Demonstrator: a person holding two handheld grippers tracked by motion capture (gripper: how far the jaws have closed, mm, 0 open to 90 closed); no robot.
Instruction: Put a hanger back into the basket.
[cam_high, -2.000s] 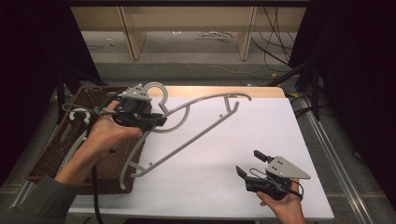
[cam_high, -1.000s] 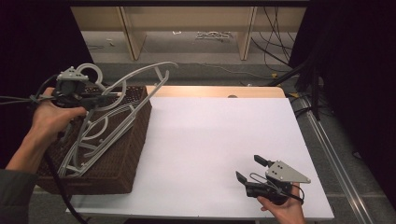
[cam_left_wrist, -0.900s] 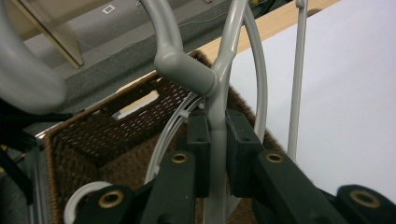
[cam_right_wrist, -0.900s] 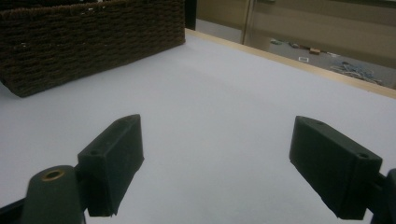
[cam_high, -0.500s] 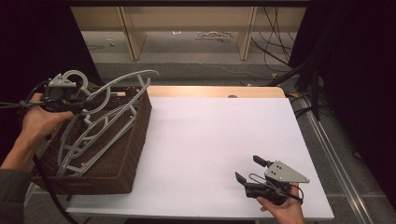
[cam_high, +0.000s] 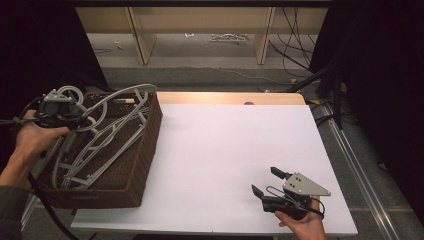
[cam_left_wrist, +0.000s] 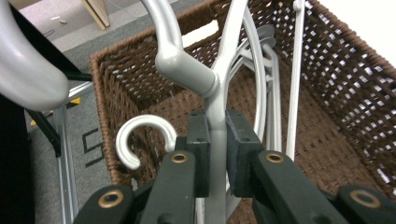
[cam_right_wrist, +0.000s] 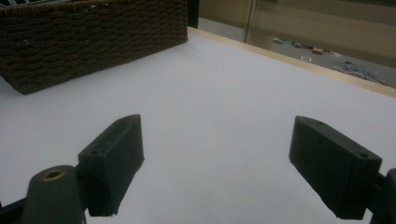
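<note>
step: lower grey hanger into wicker basket | left gripper clamped on its neck | right gripper agape, idle | tip: clear far rim before release

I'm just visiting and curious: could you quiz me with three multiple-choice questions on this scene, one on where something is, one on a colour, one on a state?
1. Where is the grey hanger? A in the wicker basket B on the white table top C on the floor
2. The basket's colour? A white B brown C blue
3. The right gripper is: A clamped on a hanger B holding a cable C open

1 A: it rests inside the basket, with the left gripper shut on it.
2 B: dark brown weave.
3 C: its jaws stand apart over bare table.
</note>
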